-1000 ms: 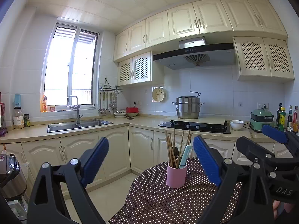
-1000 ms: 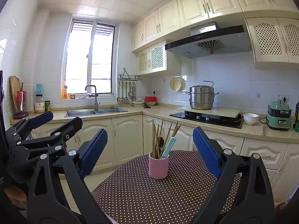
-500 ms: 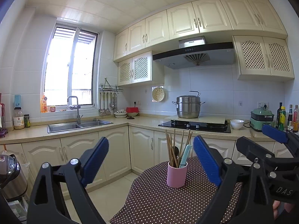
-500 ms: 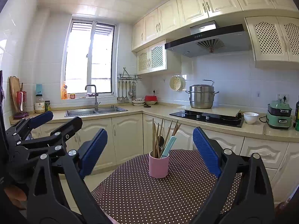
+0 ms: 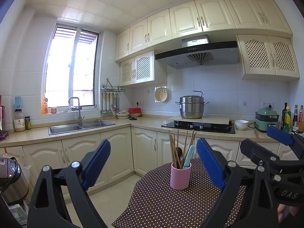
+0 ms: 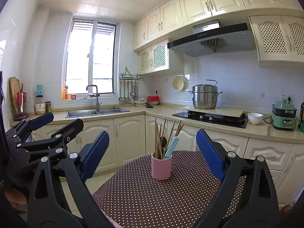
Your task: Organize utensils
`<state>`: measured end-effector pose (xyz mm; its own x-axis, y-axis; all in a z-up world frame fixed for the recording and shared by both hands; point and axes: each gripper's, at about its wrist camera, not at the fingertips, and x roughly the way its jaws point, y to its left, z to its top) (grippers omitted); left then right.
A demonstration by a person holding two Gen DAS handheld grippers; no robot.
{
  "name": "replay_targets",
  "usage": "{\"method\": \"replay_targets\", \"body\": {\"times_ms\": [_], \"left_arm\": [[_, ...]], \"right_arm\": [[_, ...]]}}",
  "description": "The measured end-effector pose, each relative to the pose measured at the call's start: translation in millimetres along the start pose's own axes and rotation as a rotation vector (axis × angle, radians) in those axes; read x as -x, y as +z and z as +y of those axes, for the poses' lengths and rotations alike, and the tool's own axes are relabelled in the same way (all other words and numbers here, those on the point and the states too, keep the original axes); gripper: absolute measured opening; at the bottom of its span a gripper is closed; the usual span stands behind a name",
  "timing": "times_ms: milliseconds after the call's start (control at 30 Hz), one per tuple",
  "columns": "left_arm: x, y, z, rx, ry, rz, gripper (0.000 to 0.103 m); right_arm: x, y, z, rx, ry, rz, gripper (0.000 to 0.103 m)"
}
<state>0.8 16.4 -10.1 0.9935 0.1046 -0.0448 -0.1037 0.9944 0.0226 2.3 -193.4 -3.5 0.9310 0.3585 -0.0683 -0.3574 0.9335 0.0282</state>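
Both grippers wide – L gripper [image 5: 153, 161], R gripper [image 6: 152, 152] – pink cup [image 6: 161, 168] ahead.

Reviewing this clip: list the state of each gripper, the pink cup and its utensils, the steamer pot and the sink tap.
left gripper: open, empty
right gripper: open, empty
pink cup: upright on dotted tablecloth
chopsticks: standing in cup
teal-handled utensil: leaning in cup
steamer pot: lidded
tap: no water seen

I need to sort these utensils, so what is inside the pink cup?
The pink cup holds wooden chopsticks, a utensil with a light teal handle and a dark one behind them. Their lower ends are hidden by the cup wall.
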Motion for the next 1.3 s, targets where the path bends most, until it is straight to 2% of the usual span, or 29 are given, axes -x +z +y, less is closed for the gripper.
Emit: {"method": "replay_targets", "body": {"times_ms": [1300], "left_arm": [[-4.5,-5.4,2.5,-0.007,-0.002,0.018,0.09]], "right_arm": [[-2.8,-4.5,-2.8,-0.004,-0.003,0.015,0.091]]}}
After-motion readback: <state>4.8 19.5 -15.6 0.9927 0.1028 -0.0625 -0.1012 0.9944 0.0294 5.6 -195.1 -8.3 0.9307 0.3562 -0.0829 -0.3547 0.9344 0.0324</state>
